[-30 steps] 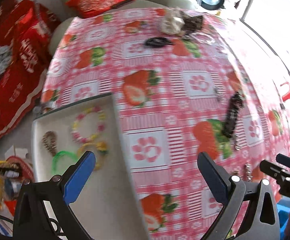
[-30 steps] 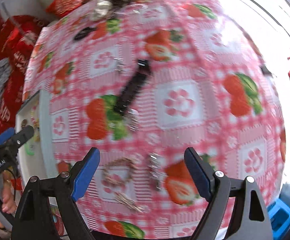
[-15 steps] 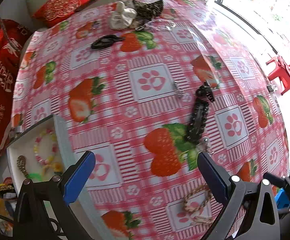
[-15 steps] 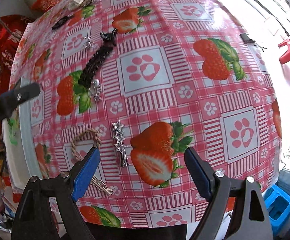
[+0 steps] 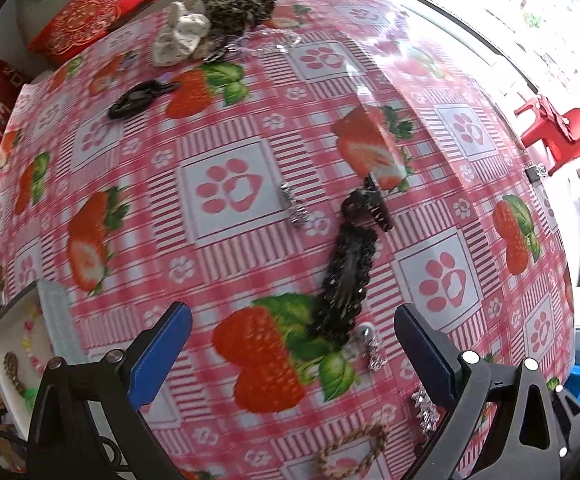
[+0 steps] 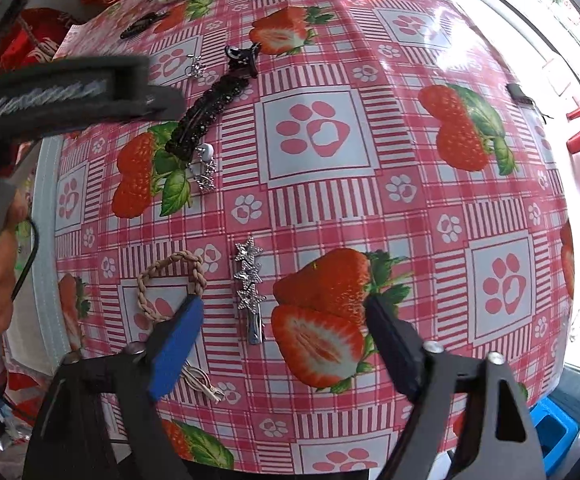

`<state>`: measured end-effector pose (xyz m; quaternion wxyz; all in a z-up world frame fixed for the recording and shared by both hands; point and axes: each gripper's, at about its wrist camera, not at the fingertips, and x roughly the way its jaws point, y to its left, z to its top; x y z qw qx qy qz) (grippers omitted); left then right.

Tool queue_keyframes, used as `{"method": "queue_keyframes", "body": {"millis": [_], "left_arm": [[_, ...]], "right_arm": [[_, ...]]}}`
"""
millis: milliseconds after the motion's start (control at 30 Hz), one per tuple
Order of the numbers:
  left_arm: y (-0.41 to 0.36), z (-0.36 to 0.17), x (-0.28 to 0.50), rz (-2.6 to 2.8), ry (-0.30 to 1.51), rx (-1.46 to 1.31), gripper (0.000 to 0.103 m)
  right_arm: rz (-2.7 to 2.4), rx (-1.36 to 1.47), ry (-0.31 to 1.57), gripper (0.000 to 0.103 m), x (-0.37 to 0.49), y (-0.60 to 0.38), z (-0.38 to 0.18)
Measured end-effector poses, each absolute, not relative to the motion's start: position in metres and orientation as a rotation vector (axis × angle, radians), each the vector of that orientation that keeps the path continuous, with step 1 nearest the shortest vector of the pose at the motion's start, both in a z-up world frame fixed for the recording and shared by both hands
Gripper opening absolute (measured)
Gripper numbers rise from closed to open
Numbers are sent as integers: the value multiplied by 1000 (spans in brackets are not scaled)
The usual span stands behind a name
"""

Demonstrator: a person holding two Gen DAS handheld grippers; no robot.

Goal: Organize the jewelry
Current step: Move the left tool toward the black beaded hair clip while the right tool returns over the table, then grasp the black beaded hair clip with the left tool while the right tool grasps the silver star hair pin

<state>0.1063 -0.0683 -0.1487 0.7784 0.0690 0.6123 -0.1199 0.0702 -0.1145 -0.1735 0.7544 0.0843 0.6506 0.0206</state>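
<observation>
Left gripper (image 5: 291,344): jaws spread wide, nothing between them, held above the desk (image 5: 230,128) over the lower end of the black beaded hair clip (image 5: 347,276). Right gripper (image 6: 280,334): jaws likewise spread and empty, with the silver star clip (image 6: 248,286) lying on the cloth between its fingers.

Container: a white tray (image 5: 0,344) sits at the left edge of the desk. Visible contents are a pastel bead bracelet (image 5: 29,336), a brown braided piece (image 5: 12,368) and a green item (image 5: 30,394) at the near corner; the rest of the tray is cut off by the frame edge.

Loose on the strawberry-print cloth, outside the tray:
- a black claw clip (image 5: 373,206) touching the upper end of the beaded hair clip;
- a silver earring (image 5: 295,208) just left of the claw clip;
- a pearl-and-chain earring (image 5: 369,346) at the beaded clip's lower end;
- a tan braided bracelet (image 6: 170,284) beside the right gripper's blue pad;
- a black hair tie (image 5: 138,98) and a pile of scrunchies (image 5: 210,24) at the far side.
</observation>
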Motion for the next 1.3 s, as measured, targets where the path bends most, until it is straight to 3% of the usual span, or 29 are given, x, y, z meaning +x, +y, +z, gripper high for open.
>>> {"method": "queue_keyframes", "body": {"millis": [100,167,400,500,567,633,733,1300], "left_arm": [[-76,-154,111,-276,1329,165,95],[-81,-161,115,-282,1339,174,95],[-92,-173,122,-308,1368,184,80],[-99,-177,124,-321,1380,194,64],[-103,-178,124,-326,1375,199,62],[-105,-177,124,-326,1367,213,46],[-106,-177,124,-329,1366,202,40],[-59,-139,109,-298,1315,88,38]], "right_arm": [[46,176,1417,72,73,-107,-178],[42,169,1414,65,73,-103,-181],[28,103,1390,62,73,-90,-184],[17,50,1382,54,74,-82,-185],[8,11,1379,43,75,-76,-186],[12,-9,1378,35,76,-73,-187],[29,-30,1370,17,76,-67,-186],[52,293,1355,17,86,-124,-165]]}}
